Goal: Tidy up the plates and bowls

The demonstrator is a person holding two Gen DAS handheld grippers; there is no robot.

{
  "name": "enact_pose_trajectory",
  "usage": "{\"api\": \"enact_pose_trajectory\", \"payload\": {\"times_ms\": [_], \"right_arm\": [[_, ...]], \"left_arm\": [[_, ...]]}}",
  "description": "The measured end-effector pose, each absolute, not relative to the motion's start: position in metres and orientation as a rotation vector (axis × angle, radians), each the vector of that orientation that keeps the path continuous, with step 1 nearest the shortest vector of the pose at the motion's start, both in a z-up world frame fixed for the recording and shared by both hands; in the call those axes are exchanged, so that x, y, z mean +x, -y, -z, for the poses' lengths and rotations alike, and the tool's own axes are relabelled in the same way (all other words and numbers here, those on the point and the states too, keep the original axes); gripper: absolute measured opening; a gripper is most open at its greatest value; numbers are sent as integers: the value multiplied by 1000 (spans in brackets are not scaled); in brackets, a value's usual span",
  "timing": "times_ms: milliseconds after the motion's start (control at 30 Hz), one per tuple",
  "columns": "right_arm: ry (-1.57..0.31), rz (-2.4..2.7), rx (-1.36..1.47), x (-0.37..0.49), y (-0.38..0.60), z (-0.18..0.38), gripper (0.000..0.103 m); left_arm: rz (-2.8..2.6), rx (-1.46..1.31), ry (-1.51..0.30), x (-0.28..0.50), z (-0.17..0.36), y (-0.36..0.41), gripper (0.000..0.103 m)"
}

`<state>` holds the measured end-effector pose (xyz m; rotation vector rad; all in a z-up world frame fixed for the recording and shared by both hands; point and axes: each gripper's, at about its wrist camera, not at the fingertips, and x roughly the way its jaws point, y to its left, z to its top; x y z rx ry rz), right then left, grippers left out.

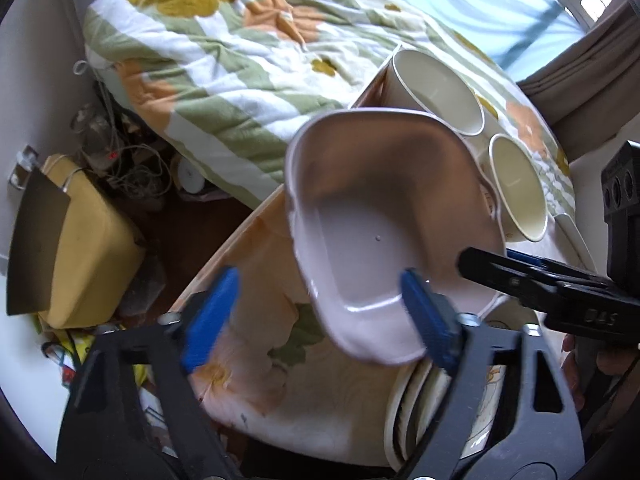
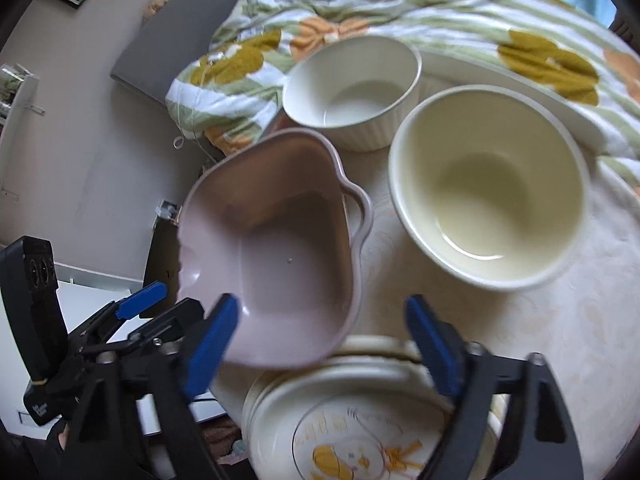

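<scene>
A pale pink handled dish [image 1: 376, 216] [image 2: 280, 248] lies tilted, its near end over a stack of plates [image 2: 360, 420] [image 1: 416, 408] with a yellow drawing. My left gripper [image 1: 318, 280] [image 2: 176, 298] is open. Its right pad overlaps the dish's near edge, and its left pad stands well apart over the tablecloth. My right gripper [image 2: 320, 302] [image 1: 472, 264] is open too, its left pad at the dish's near corner and its right pad clear of it. Behind stand a large cream bowl [image 2: 488, 200] [image 1: 516, 188] and a white ribbed bowl [image 2: 352, 88] [image 1: 436, 92].
The dishes sit on a round table [image 2: 560, 340] with a floral cloth. A long white plate [image 2: 500, 80] lies behind the bowls against a flowered quilt [image 1: 224, 60]. Left of the table, the floor holds a yellow box [image 1: 92, 248] and tangled cables.
</scene>
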<state>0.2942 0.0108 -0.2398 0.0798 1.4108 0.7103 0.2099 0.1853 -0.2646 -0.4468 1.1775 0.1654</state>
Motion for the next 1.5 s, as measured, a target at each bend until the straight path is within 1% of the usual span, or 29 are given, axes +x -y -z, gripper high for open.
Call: {"api": "enact_pose_trajectory", "payload": {"times_ms": [33, 100, 133, 167, 200, 233, 300, 333, 367, 733, 900, 1033, 1233, 1367, 1500], "right_arm": [[-1417, -710, 76, 296, -14, 243, 62], [-1419, -706, 73, 299, -17, 247, 56], [-1415, -699, 68, 301, -19, 248, 52], [-1409, -689, 53, 302, -20, 249, 50], [-1403, -679, 35, 304, -22, 249, 41], [-1396, -669, 13, 306, -23, 249, 29], [-1394, -665, 9, 309, -23, 251, 21], [-1394, -666, 8, 310, -23, 251, 15], [-1392, -664, 3, 309, -23, 251, 14], [-1352, -659, 29, 299, -22, 241, 14], [-1281, -682, 39, 285, -17, 222, 14], [-1217, -701, 55, 272, -6, 197, 14], [-1120, -660, 83, 239, 44, 155, 14], [-1092, -592, 127, 213, 100, 140, 14], [-1069, -497, 176, 182, 164, 131, 14]], "left_arm": [[-160, -447, -1193, 215, 270, -186, 61], [-151, -453, -1216, 221, 277, -188, 42], [-143, -460, -1222, 224, 280, -190, 36], [-130, -468, -1230, 226, 284, -191, 23], [-122, -467, -1241, 229, 288, -192, 17], [-119, -458, -1247, 231, 290, -192, 17], [-108, -453, -1252, 233, 293, -193, 13], [-99, -453, -1253, 235, 294, -193, 12], [-93, -450, -1254, 236, 294, -193, 12], [-80, -336, -1227, 234, 273, -189, 11], [-93, -280, -1178, 225, 248, -182, 11], [-91, -241, -1124, 212, 214, -165, 11], [-43, -179, -1061, 196, 170, -110, 11], [34, -130, -1038, 184, 152, -51, 11], [136, -85, -1032, 172, 144, 19, 11]]}}
